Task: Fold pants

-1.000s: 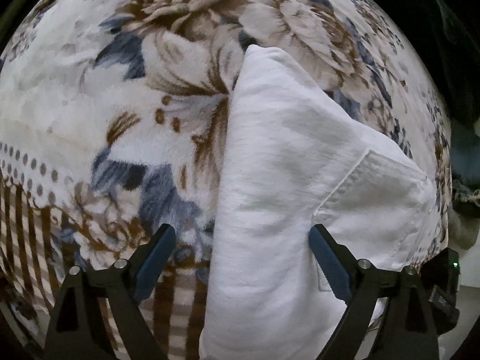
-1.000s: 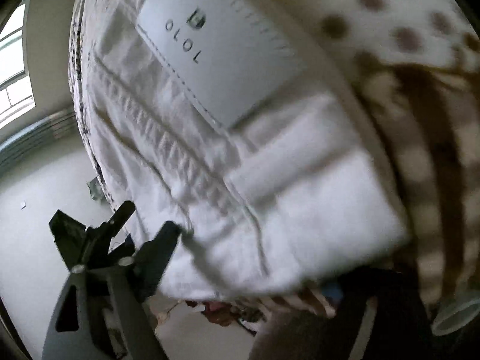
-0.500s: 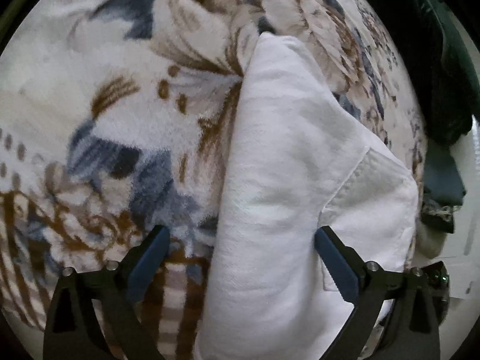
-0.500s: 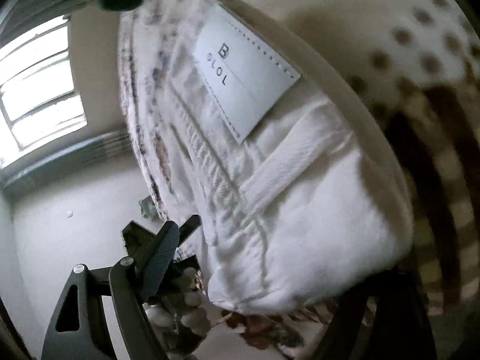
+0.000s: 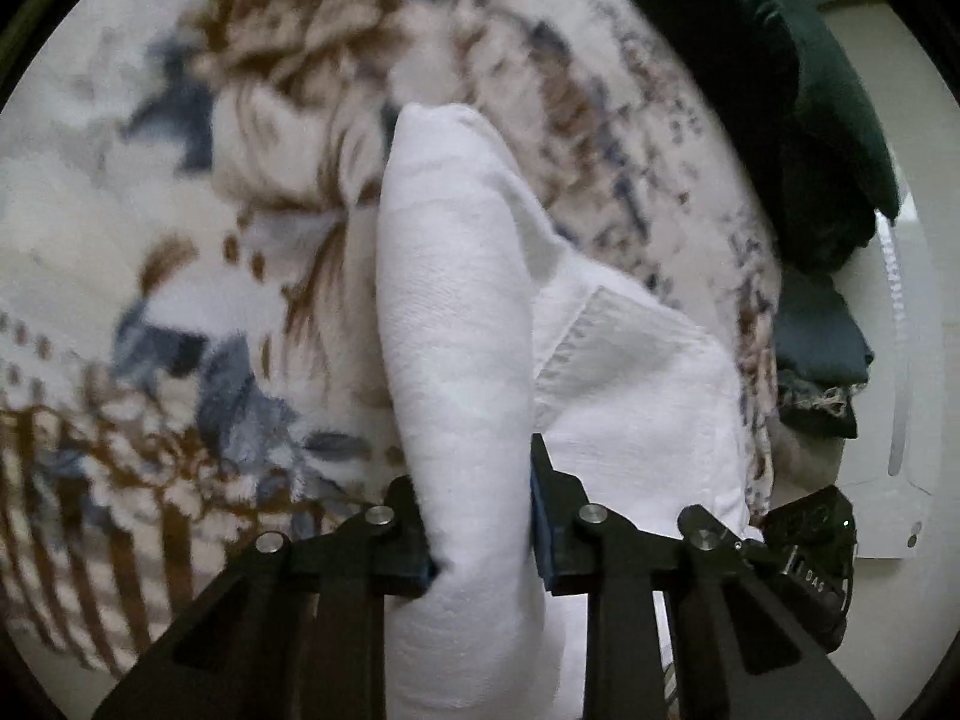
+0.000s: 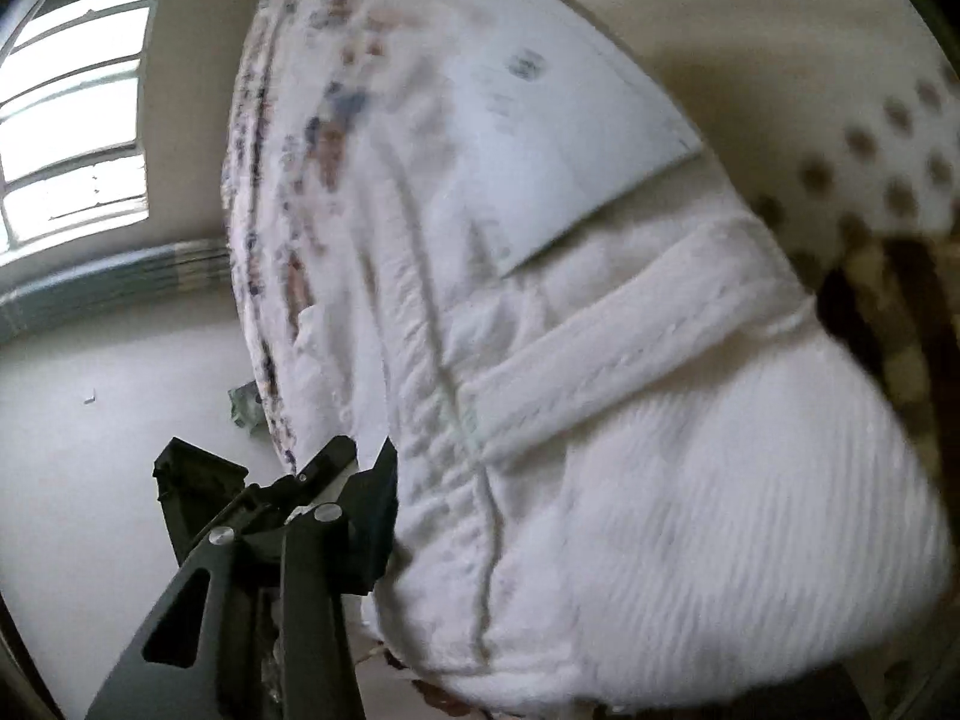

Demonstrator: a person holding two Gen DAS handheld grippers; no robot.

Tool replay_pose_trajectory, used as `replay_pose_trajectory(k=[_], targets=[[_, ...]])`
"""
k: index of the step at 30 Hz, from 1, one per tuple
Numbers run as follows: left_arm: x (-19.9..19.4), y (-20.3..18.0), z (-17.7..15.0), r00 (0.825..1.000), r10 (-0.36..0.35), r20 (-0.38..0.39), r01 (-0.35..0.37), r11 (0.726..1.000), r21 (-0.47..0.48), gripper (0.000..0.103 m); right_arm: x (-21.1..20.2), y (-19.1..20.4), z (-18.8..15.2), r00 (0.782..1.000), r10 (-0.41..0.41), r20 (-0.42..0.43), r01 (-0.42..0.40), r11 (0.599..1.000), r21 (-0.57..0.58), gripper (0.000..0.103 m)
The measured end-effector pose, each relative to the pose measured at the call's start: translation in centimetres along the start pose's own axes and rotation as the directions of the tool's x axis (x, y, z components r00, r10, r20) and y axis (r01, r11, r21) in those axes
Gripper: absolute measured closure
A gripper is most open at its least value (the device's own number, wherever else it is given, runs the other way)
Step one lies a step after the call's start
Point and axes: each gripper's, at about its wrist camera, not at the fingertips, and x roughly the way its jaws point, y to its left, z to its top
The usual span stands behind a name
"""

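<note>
White pants (image 5: 456, 324) pinched in left gripper (image 5: 480, 516), jaws just closed on ridge. Right gripper (image 6: 540, 540) jaws just narrowing around waistband bulk (image 6: 600, 360), far finger hidden, grip unclear. Step: grasping for fold over floral blanket (image 5: 180, 210). Next: lift both ends evenly.

The left claw (image 5: 480, 522) has just been closing, its jaws now pinching a ridge of white pants (image 5: 462, 330). The right claw's jaws have been closing too; only one finger (image 6: 372, 516) shows, touching the pants' edge.

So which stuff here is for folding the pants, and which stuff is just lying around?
For the job:
- white pants
- left gripper, jaws just closed, pinching a fold of the pants
- right gripper, jaws just closing at the pants' waist edge; grip unclear

Just lying about:
- flowery blanket underneath
- dark green clothes piled beside the blanket
</note>
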Motion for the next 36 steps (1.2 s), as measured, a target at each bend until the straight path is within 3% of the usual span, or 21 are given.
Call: replay_pose_trajectory(k=[4,7,13,18,22,26,30,33,36], targets=[[-4.2,-1.5,1.2,0.998,-0.013,0.059,0.013,1.000,-0.007,0.082,-2.2,4.9,1.1,1.000,0.028,0.013,-0.027,0.997,-0.068,0.056],[-7.7,-1.9,3.9,0.992,-0.037,0.119,0.038,0.999,-0.007,0.082,-4.7,7.7,3.6,0.998,0.054,0.023,-0.051,0.991,-0.120,0.056],[-11.2,-1.5,12.9,0.978,-0.058,0.201,0.056,0.998,0.012,0.082,-3.2,15.3,7.3,0.994,0.087,0.064,-0.073,0.976,-0.204,0.056],[-12.5,2.9,22.9,0.968,-0.053,0.244,0.047,0.998,0.031,0.082,3.9,22.8,12.2,0.989,0.106,0.102,-0.078,0.967,-0.242,0.056],[-12.4,8.0,31.5,0.967,-0.021,0.253,0.010,0.999,0.045,0.082,13.3,28.0,16.7,0.988,0.114,0.101,-0.085,0.963,-0.257,0.056],[-11.0,13.2,39.3,0.966,0.026,0.258,-0.044,0.997,0.061,0.082,22.5,31.4,20.9,0.988,0.126,0.093,-0.097,0.959,-0.268,0.056],[-8.5,17.3,45.0,0.966,0.056,0.251,-0.072,0.996,0.057,0.081,30.7,33.7,24.8,0.987,0.127,0.096,-0.095,0.954,-0.285,0.056],[-5.9,19.4,47.1,0.968,0.144,0.205,-0.159,0.986,0.055,0.067,35.1,33.3,26.4,0.995,0.078,0.070,-0.058,0.966,-0.251,0.053],[-4.9,20.2,46.8,0.958,0.224,0.180,-0.238,0.969,0.064,0.043,36.6,31.8,25.9,0.999,-0.024,0.035,0.032,0.970,-0.240,0.039]])
